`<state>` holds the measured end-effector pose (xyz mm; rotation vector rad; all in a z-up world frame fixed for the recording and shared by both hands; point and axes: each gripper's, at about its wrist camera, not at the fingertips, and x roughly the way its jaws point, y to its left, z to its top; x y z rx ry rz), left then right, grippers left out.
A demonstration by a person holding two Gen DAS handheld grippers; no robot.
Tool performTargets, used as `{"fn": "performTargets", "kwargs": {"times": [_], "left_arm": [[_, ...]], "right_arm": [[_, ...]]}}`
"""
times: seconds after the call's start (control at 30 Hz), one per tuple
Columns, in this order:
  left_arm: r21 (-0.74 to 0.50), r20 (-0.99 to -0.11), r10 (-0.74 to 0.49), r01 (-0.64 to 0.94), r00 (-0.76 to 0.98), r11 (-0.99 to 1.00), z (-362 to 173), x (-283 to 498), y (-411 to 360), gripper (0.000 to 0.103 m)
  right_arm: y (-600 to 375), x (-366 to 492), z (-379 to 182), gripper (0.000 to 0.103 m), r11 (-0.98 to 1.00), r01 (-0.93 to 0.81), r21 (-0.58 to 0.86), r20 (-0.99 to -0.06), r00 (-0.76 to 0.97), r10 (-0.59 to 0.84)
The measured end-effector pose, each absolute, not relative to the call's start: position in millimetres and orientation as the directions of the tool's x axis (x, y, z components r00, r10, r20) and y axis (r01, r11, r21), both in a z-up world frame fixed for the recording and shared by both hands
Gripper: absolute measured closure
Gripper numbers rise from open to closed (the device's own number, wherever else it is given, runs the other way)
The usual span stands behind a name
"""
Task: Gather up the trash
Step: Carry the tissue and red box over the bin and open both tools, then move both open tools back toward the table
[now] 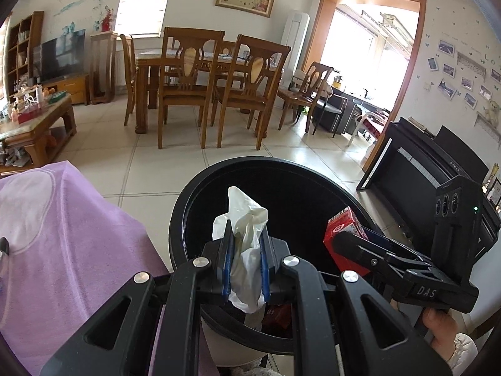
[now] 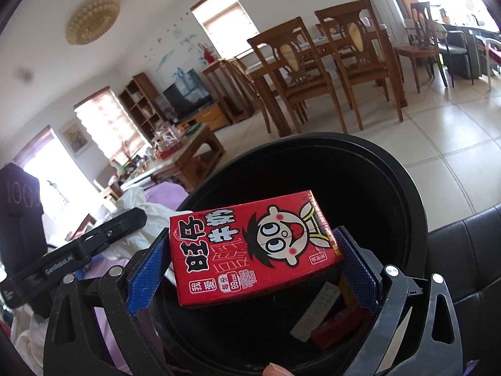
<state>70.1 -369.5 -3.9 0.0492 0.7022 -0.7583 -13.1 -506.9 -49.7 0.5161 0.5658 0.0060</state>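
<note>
Pale floor tiles (image 1: pixel 175 169) run back to a wooden dining table (image 1: pixel 188 59) ringed by carved chairs (image 1: pixel 184 87), with a television (image 1: pixel 59 56) and a cluttered coffee table (image 1: pixel 34 125) off to the left side of the room and a black digital piano (image 1: pixel 422 163) against the right wall.

Nearest the left camera, the left gripper (image 1: pixel 245 244) is clamped on a crumpled white tissue (image 1: pixel 247 219), its blue pads pressed against the wad from both sides; the tissue sticks up above the fingertips and hangs out below them. It is held over the open mouth of a round black trash bin (image 1: pixel 188 206). Just to the right, over the same opening, the right gripper (image 2: pixel 250 250) is closed on a red milk carton (image 2: pixel 247 247) printed with a cartoon face, gripping it by its two ends with the printed face up. A purple cloth (image 1: pixel 78 244) covers the surface left of the bin, and black leather upholstery (image 2: pixel 463 250) shows at its right.

Deep inside the bin lie a red wrapper (image 2: pixel 338 322) and a flat white strip-like item (image 2: pixel 313 313); the dark interior makes them hard to identify. Gripper frames cut off the bin's near rim in both views, and only a fingertip (image 2: pixel 275 369) of the person shows at the bottom edge of the right view.
</note>
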Motion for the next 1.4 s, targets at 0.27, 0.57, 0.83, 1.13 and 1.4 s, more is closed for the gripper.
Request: {"fn": "performTargets", "kwargs": {"times": [0.27,0.57,0.83,1.13,1.4], "left_arm": [[-0.163,-0.605,-0.601,0.658,0.521,0.735,-3.2,65.0,-376.7,0.088],[-0.135,-0.604,-0.597,0.671,0.527,0.729,0.9,55.4,-387.7,0.086],[-0.092,-0.590,-0.570,0.654,0.572,0.751,8.2,49.0,-381.7,0.033],[-0.057,-0.525,-0.570,0.642,0.632,0.764,25.3,34.7,-358.3,0.011],[-0.103,-0.515,-0.556,0.597,0.652,0.795,34.7,37.0,-310.9,0.005]], "right_arm": [[-504.4,-8.7,-53.0,0.006,0.883,0.140,0.448,-0.518,0.845,0.129],[-497.0,-8.8,-54.5,0.006,0.889,0.145,0.434,-0.528,0.840,0.121],[-485.7,-11.8,-50.6,0.006,0.895,0.141,0.424,-0.527,0.842,0.117],[-477.9,-14.7,-42.8,0.005,0.912,0.122,0.392,-0.513,0.852,0.107],[-452.4,-8.6,-24.7,0.005,0.933,0.088,0.350,-0.516,0.849,0.114]]}}
